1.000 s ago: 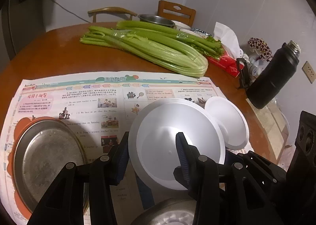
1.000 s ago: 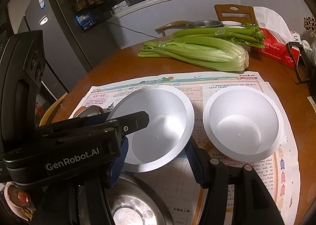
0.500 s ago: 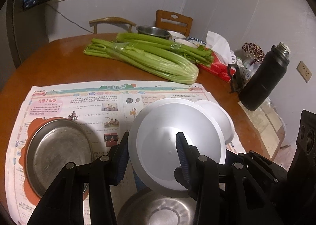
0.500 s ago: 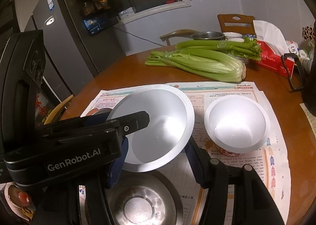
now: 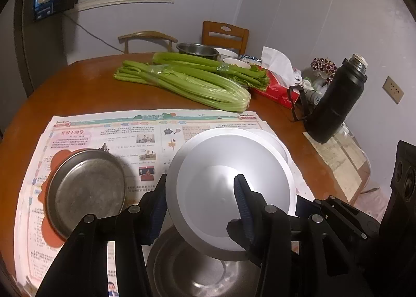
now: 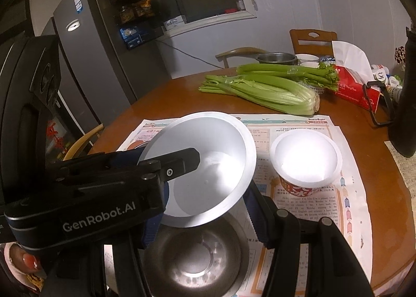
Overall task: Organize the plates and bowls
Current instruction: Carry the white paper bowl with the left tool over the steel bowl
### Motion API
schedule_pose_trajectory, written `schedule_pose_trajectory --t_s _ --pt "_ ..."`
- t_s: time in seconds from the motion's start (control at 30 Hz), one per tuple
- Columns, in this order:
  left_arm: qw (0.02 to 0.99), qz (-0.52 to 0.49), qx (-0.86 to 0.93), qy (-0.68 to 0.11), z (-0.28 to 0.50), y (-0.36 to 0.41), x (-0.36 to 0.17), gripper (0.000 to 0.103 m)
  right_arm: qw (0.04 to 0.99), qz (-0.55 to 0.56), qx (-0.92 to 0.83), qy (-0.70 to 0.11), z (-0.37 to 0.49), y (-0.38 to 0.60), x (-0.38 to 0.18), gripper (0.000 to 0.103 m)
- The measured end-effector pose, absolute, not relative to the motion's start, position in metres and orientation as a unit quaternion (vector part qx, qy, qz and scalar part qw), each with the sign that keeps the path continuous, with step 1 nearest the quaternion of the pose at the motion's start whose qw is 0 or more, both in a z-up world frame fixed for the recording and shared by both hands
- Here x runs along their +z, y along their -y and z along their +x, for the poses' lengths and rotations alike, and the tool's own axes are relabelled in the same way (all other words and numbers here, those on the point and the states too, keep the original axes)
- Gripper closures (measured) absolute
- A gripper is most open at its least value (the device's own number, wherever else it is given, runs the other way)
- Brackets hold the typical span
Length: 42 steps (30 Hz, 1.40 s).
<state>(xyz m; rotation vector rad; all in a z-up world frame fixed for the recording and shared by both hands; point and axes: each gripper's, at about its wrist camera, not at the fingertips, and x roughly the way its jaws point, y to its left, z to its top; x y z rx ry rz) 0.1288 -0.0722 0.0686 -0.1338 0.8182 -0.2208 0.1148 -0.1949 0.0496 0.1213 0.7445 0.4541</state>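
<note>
My left gripper [image 5: 200, 208] is shut on the rim of a large white bowl [image 5: 231, 185] and holds it tilted in the air above a steel bowl [image 5: 197, 268] at the near edge. In the right wrist view the left gripper [image 6: 179, 166] pinches that white bowl [image 6: 215, 166] over the steel bowl [image 6: 195, 263]. My right gripper [image 6: 208, 216] is open, its fingers astride the white bowl's near rim without holding it. A smaller white bowl with a red patterned side [image 6: 305, 159] stands on the newspaper to the right. A flat steel plate [image 5: 85, 187] lies at the left.
A newspaper [image 5: 109, 130] covers the near part of the round wooden table [image 5: 78, 86]. Celery bunches [image 5: 187, 81] lie across the middle. A black thermos [image 5: 335, 99], a red tissue pack [image 5: 273, 86] and more bowls [image 5: 197, 49] stand at the back right.
The white bowl has risen and come back toward me in the left gripper, now over the steel bowl. Both cameras have lifted; the small bowl and plate look farther away.
</note>
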Motion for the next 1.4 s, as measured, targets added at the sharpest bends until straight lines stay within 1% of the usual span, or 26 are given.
schedule_pose_trajectory --t_s 0.27,0.6,1.4 --pt "0.910 -0.065 -0.106 -0.395 0.108 0.074 0.072 0.053 0.904 0.050 0.229 -0.358 0.096 0.197 0.053 0.044" --pt "0.904 -0.076 -0.105 -0.406 0.093 0.070 0.062 0.053 0.899 0.036 0.240 -0.365 0.083 0.194 0.047 0.044" --pt "0.882 -0.079 -0.089 -0.457 0.085 0.062 0.011 0.053 0.872 0.007 0.254 -0.418 0.077 0.181 0.001 0.044"
